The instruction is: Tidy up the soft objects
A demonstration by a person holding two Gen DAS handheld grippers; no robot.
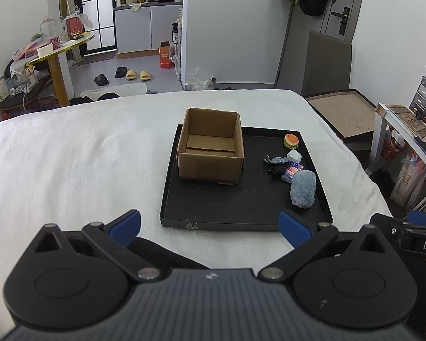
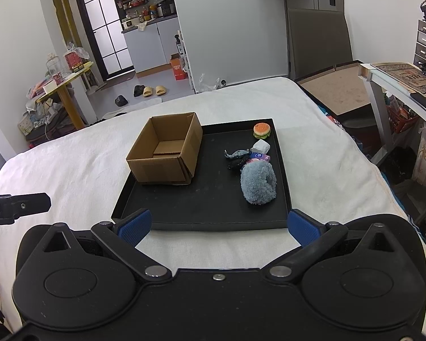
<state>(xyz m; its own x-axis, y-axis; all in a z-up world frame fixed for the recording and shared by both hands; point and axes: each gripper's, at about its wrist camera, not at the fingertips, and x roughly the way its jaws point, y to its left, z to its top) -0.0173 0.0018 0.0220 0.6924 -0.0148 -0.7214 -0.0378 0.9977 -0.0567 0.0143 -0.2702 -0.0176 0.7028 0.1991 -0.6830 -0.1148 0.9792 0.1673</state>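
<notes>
A black tray [image 1: 213,216] [image 2: 184,216] lies on the white bed. An open cardboard box [image 1: 211,146] [image 2: 164,152] stands in its left half, with nothing inside. Along the tray's right side lie a fluffy blue plush [image 1: 303,189] [image 2: 258,183], a small tissue pack [image 1: 292,170] [image 2: 260,157], a white soft block [image 1: 294,156] [image 2: 261,145], a grey-and-black toy [image 1: 276,163] [image 2: 237,157] and a burger toy [image 1: 291,140] [image 2: 261,130]. My left gripper [image 1: 210,228] and right gripper [image 2: 217,227] both hover open in front of the tray's near edge, holding nothing.
The white bedcover [image 1: 71,156] [image 2: 326,156] surrounds the tray. Beyond the right bed edge stand a brown board [image 1: 340,113] and a white desk [image 2: 397,82]. A yellow table [image 1: 56,54] with clutter is at far left, slippers on the floor behind.
</notes>
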